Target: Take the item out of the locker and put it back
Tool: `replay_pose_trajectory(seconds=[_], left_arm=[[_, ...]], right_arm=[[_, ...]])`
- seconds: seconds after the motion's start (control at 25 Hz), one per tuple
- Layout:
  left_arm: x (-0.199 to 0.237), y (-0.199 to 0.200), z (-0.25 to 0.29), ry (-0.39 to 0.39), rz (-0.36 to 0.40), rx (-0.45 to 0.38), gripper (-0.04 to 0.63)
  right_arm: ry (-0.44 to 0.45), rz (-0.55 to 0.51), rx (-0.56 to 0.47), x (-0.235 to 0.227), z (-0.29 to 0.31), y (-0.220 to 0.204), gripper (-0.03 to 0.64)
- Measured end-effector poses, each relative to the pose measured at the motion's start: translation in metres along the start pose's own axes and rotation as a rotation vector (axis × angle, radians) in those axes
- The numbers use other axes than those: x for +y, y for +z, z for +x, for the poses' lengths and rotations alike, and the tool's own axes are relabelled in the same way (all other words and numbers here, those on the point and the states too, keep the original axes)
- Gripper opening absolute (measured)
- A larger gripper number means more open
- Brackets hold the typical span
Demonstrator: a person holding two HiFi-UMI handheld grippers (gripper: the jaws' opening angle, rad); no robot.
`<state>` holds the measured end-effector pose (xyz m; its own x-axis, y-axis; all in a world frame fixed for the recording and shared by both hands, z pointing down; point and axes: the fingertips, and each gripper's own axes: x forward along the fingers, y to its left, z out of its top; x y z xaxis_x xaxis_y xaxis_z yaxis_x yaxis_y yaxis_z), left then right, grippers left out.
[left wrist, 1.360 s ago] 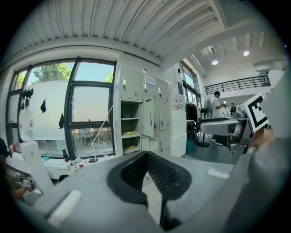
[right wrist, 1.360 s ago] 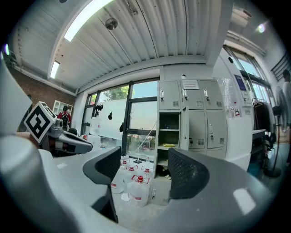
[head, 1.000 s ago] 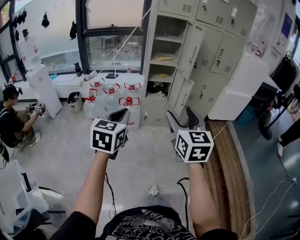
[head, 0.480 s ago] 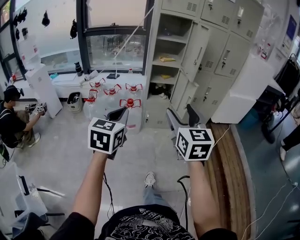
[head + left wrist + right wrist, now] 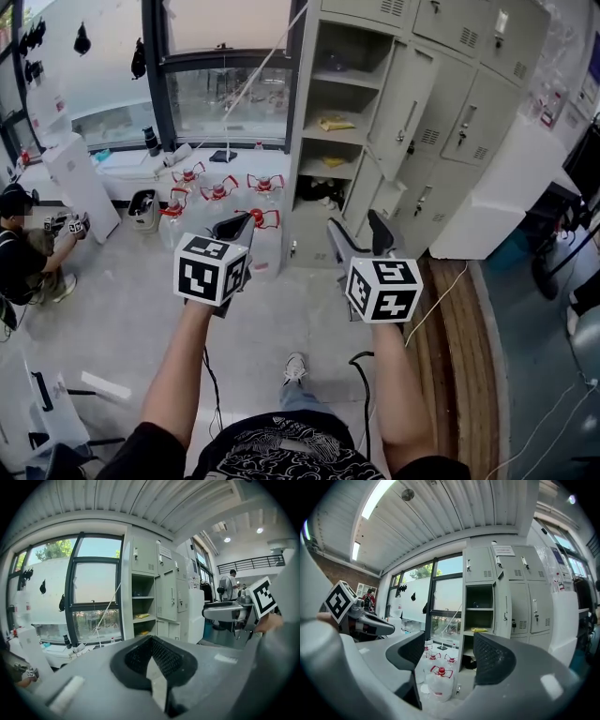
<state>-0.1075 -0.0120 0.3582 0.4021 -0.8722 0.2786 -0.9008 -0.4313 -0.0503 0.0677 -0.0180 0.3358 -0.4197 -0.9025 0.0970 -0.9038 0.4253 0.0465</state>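
Observation:
The grey locker bank (image 5: pixel 441 103) stands ahead, with one column's doors swung open on its shelves. A flat yellow item (image 5: pixel 335 123) lies on the middle shelf, and a smaller yellow thing (image 5: pixel 330 161) sits one shelf lower. The same item (image 5: pixel 479 630) shows in the right gripper view and, small, as the yellow item (image 5: pixel 142 616) in the left gripper view. My left gripper (image 5: pixel 239 227) is shut on nothing, its pads (image 5: pixel 161 656) pressed together. Well short of the locker, my right gripper (image 5: pixel 358 232) is open and empty, jaws apart in the right gripper (image 5: pixel 445 656) view.
Several water jugs (image 5: pixel 251 202) with red caps stand on the floor left of the locker, under the window. A person (image 5: pixel 23 248) crouches at far left beside a white cabinet (image 5: pixel 80 178). A wooden platform (image 5: pixel 469 337) runs along the right, and a white box (image 5: pixel 492 183) stands beyond it.
The lockers sit slightly closer and higher in view as I step forward; my shoe appears on the floor below. Both grippers hold the same pose and state.

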Motion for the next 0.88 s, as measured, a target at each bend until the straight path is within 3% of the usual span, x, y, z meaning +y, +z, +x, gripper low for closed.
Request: replay_pose_trajectory(seconds=[0.4,0.88], left_arm=[[0.040,0.048,0.131,0.006,-0.001,0.003,0.001],[0.081,0.074,0.226,0.024,-0.008,0.011,0.001]], right_arm=[[0.013,0.010,0.018,-0.080,0.118,0.012,0.330],[0.028,0.020,0.015,-0.132,0.211,0.021,0.325]])
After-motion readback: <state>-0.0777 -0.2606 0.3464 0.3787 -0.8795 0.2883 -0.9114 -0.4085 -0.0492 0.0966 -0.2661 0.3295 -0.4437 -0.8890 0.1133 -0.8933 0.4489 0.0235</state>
